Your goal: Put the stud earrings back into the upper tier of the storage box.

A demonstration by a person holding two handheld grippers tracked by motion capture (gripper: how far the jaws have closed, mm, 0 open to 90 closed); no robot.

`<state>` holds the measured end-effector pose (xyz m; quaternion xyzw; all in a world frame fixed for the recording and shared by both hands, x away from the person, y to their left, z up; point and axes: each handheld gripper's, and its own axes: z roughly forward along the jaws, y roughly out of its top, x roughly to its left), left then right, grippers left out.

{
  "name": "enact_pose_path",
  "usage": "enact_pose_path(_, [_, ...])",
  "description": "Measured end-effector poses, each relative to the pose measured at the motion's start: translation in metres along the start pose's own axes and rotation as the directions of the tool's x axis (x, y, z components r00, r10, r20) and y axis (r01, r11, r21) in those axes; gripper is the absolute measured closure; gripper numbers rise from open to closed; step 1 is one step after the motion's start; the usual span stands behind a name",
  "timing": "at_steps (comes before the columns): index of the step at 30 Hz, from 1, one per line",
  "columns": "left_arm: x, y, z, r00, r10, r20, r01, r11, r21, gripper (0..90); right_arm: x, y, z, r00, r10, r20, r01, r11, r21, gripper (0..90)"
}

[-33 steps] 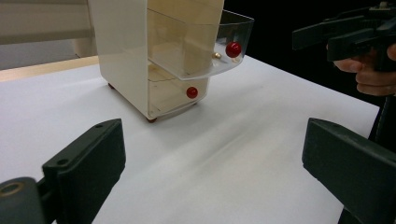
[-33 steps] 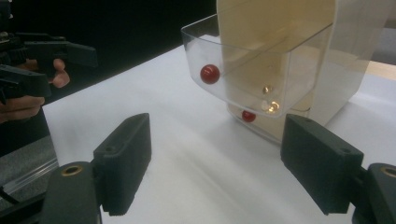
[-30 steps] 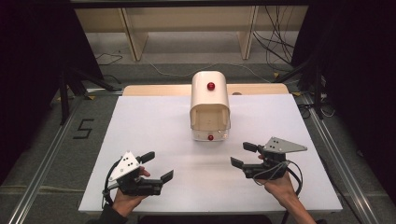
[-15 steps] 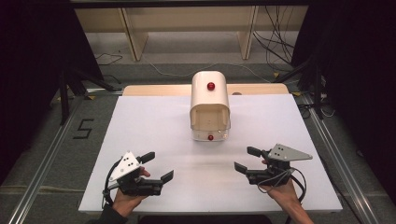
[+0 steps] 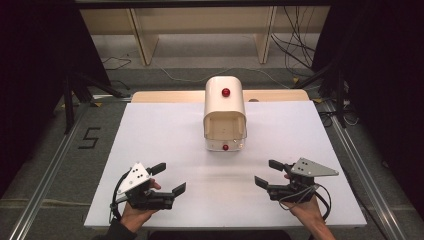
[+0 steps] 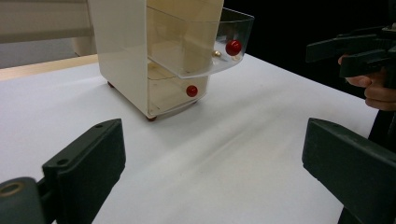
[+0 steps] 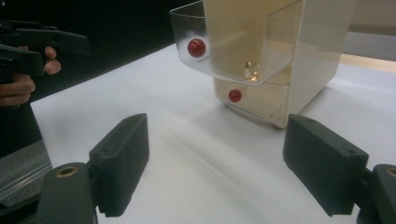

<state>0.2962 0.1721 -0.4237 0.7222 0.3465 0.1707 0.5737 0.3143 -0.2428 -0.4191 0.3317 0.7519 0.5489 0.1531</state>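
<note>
Right gripper [image 5: 272, 172] has dropped back toward the near edge of the white table [image 5: 150, 135] since 1.0 s ago, jaws wide and empty; left gripper [image 5: 169, 178] is unchanged at near left, jaws also wide and empty. Cream drawer cabinet [image 5: 225, 100] has not moved, at table centre toward the far edge, well apart from both grippers. Its clear upper drawer [image 7: 224, 46] with the red knob [image 7: 196, 47] stands pulled out.

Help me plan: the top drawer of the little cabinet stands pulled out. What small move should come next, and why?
Probably bring the right gripper forward toward the top drawer and its red knob. The drawer juts out of the cabinet, both grippers are open and empty, well short of it, and something small lies inside.
</note>
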Motion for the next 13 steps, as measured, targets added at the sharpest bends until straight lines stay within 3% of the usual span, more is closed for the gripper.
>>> enact_pose_path(13, [-0.0001, 0.0001, -0.0001, 1.0, 0.002, 0.0, -0.002, 1.0, 0.0, 5.6, 0.0006, 0.0004, -0.0005, 1.0, -0.004, 0.006, 0.004, 1.0, -0.004, 23.0])
